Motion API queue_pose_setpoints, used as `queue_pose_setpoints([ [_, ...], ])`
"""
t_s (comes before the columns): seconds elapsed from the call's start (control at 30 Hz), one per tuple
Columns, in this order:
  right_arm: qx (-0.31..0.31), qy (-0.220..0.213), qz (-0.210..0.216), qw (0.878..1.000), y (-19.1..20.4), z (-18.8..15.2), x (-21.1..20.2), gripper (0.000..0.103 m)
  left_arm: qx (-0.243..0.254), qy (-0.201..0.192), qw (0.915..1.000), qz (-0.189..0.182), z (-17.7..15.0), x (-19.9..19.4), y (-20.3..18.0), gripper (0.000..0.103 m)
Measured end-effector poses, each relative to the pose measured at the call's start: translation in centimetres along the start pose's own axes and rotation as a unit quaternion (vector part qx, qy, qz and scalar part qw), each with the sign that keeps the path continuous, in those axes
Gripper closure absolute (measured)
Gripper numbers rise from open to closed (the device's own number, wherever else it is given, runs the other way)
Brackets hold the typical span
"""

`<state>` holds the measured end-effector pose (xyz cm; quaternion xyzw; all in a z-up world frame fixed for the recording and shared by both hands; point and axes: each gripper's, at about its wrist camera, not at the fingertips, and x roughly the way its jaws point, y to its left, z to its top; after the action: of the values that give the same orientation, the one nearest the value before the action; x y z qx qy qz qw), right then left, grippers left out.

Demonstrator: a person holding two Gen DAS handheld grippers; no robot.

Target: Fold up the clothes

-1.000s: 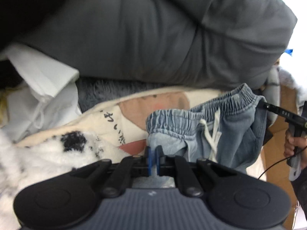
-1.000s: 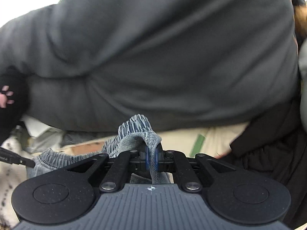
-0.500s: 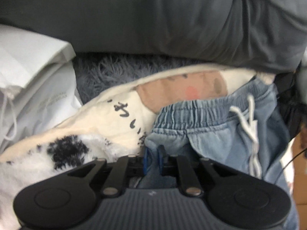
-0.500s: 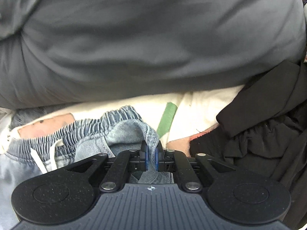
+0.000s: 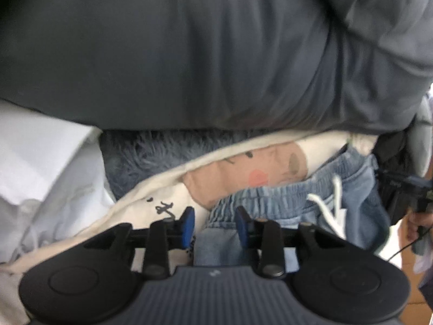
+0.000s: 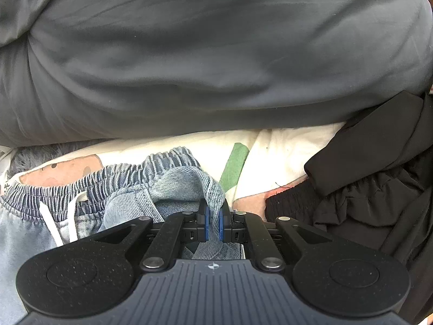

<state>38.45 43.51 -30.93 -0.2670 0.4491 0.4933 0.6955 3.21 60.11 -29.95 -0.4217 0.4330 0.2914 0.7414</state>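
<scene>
Light blue denim shorts (image 5: 295, 197) with an elastic waistband and a white drawstring (image 5: 327, 208) lie on a cream printed cloth (image 5: 167, 189). My left gripper (image 5: 214, 223) hangs over the shorts' left corner; its jaws are opening, the blue pads stand apart, and denim lies loose between them without being pressed. In the right wrist view the same denim shorts (image 6: 130, 184) bunch up, and my right gripper (image 6: 213, 223) is shut on a fold of their fabric near the waistband.
A big dark grey garment (image 5: 216, 48) fills the back in both views. White clothes (image 5: 40, 168) and a blue-grey fluffy piece (image 5: 151, 154) lie at the left. Black clothes (image 6: 365, 184) pile up at the right. A hand with the other gripper (image 5: 416, 197) shows at the right edge.
Both grippers came down with the shorts onto the cream cloth. The left gripper's pads, pinched together on the denim before, have spread apart and let it go. The right stays pinched.
</scene>
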Motion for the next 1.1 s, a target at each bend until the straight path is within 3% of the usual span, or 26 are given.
queue_pose_setpoints([
  [0.1,-0.001,0.001,0.001,1.0,0.0,0.0,-0.1,0.098,0.022,0.005,0.9997,0.008,-0.4,1.3,-0.4,0.065],
  [0.2,-0.002,0.001,0.003,1.0,0.0,-0.1,-0.1,0.098,0.004,0.031,0.9994,-0.013,-0.9,2.5,0.1,0.063],
  [0.33,0.0,0.002,0.006,1.0,-0.2,-0.1,-0.1,0.098,0.027,0.046,0.9985,-0.01,-2.0,3.7,-0.5,0.049],
  [0.43,-0.001,0.001,0.007,1.0,-0.2,-0.2,0.0,0.098,0.027,0.046,0.9985,-0.011,-2.6,4.0,-0.6,0.047],
  [0.5,0.0,0.001,0.008,1.0,-0.1,-0.3,0.0,0.098,0.03,0.052,0.9981,-0.016,-2.8,4.1,-0.9,0.048],
  [0.57,0.0,-0.001,0.01,1.0,-0.1,-0.4,0.0,0.098,0.036,0.069,0.9965,-0.03,-3.0,4.4,-1.3,0.056],
  [0.6,-0.002,-0.003,0.01,1.0,-0.1,-0.4,-0.1,0.098,0.04,0.075,0.9957,-0.037,-3.1,4.5,-1.5,0.068],
  [0.63,-0.004,-0.006,0.011,1.0,0.0,-0.5,-0.2,0.098,0.048,0.074,0.9954,-0.038,-3.3,4.5,-1.8,0.07],
  [0.77,-0.011,-0.018,0.01,1.0,0.2,-0.6,-0.8,0.099,0.068,0.056,0.9957,-0.029,-3.7,3.8,-2.4,0.077],
  [0.93,-0.021,-0.049,0.001,0.999,-0.1,-0.1,-2.7,0.099,0.095,-0.026,0.995,-0.019,-3.3,-0.5,-3.2,0.081],
  [1.1,-0.023,-0.07,-0.012,0.997,-0.5,0.7,-4.1,0.099,0.115,-0.099,0.9884,0.007,-1.9,-3.7,-3.4,0.082],
])
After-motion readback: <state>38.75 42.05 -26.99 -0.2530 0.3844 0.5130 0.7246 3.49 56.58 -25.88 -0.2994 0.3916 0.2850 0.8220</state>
